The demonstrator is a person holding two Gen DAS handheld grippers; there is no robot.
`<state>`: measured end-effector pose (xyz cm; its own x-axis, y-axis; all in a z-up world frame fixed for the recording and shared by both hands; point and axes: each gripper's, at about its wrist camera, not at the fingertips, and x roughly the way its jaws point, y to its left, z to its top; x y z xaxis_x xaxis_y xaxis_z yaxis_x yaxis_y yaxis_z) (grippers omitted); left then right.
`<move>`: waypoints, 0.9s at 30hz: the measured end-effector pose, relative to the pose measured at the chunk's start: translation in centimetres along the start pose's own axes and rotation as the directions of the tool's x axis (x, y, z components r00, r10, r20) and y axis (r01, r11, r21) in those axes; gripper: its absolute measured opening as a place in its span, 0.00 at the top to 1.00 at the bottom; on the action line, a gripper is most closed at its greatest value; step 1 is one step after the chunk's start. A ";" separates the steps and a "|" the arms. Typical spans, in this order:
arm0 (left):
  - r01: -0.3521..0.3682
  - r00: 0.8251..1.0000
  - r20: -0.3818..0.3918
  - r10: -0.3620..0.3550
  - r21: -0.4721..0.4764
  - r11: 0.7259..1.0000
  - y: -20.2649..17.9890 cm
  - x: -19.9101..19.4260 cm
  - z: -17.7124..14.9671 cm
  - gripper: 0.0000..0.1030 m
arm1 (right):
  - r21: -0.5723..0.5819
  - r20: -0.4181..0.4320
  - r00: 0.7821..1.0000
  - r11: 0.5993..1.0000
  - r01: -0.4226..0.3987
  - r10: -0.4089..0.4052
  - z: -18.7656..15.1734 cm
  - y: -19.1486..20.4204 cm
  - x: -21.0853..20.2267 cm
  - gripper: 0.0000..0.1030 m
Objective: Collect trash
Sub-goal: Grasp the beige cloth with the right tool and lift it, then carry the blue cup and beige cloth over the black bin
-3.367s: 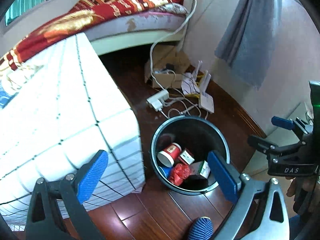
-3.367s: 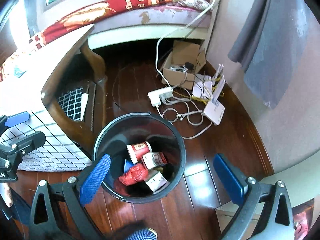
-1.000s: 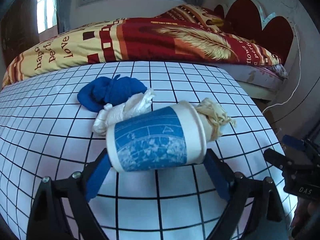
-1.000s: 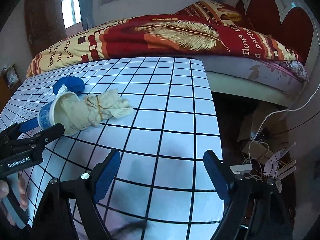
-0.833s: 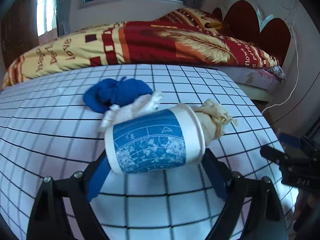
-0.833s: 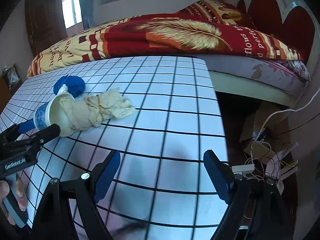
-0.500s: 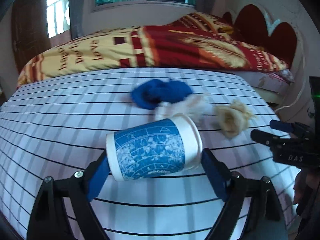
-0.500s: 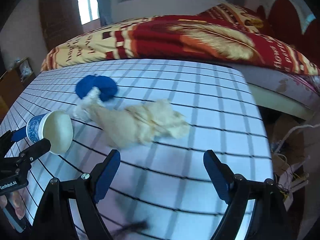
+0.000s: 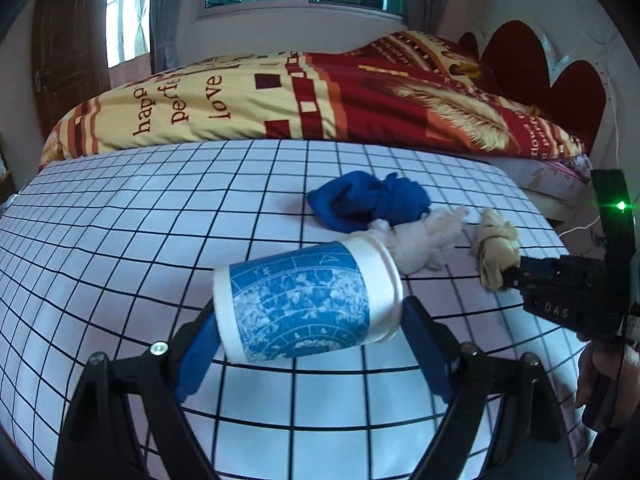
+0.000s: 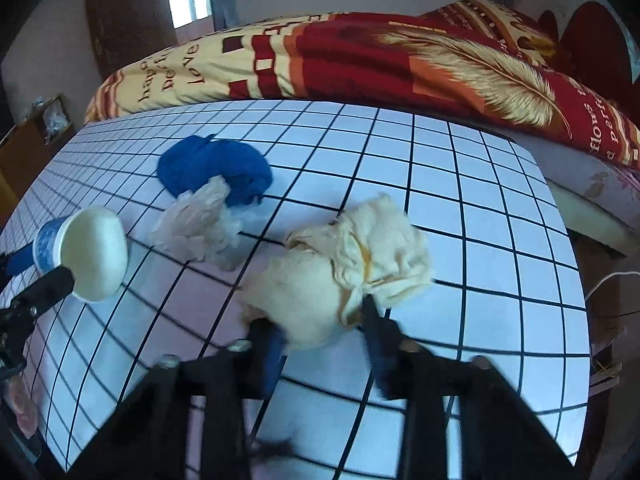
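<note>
My left gripper (image 9: 308,344) is shut on a blue-and-white paper cup (image 9: 304,304), held on its side above the white grid-pattern tablecloth (image 9: 120,240). The cup also shows in the right wrist view (image 10: 84,252), open mouth facing the camera. My right gripper (image 10: 320,336) is shut on a cream crumpled cloth wad (image 10: 352,268); the left wrist view shows that wad (image 9: 496,248) at the gripper's tips. A pale crumpled plastic bag (image 10: 200,224) and a blue crumpled cloth (image 10: 212,168) lie on the table behind, touching each other.
A bed with a red and yellow quilt (image 9: 320,92) runs along the table's far side. The table's right edge (image 10: 568,240) drops to the floor, where cables (image 10: 608,280) show. Windows and a dark wooden door (image 9: 68,52) are at the back.
The left gripper lifted the cup off the cream wad and swung it left. The right gripper moved in and closed on the cream wad. Earlier, both were over the bin on the floor.
</note>
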<state>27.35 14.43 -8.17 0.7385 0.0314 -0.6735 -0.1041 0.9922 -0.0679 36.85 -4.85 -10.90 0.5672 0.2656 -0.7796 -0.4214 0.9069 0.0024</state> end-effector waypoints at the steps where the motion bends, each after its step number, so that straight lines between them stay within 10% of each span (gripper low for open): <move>1: 0.005 1.000 0.005 -0.005 0.006 1.000 -0.3 -0.3 0.0 0.16 | -0.003 0.011 1.000 1.000 0.005 -0.005 -0.2 0.0 -0.5 0.71; 27: 0.202 0.977 0.032 -0.212 0.200 0.959 -14.4 -8.9 -3.1 0.16 | 0.210 0.113 0.972 0.961 0.180 -0.207 -13.7 -11.1 -19.8 0.71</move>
<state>20.21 -0.48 -3.50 0.7647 -0.1763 -0.6198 0.1823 0.9817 -0.0543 20.63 -24.68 -4.12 0.7183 0.1077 -0.6873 -0.1544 0.9880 -0.0065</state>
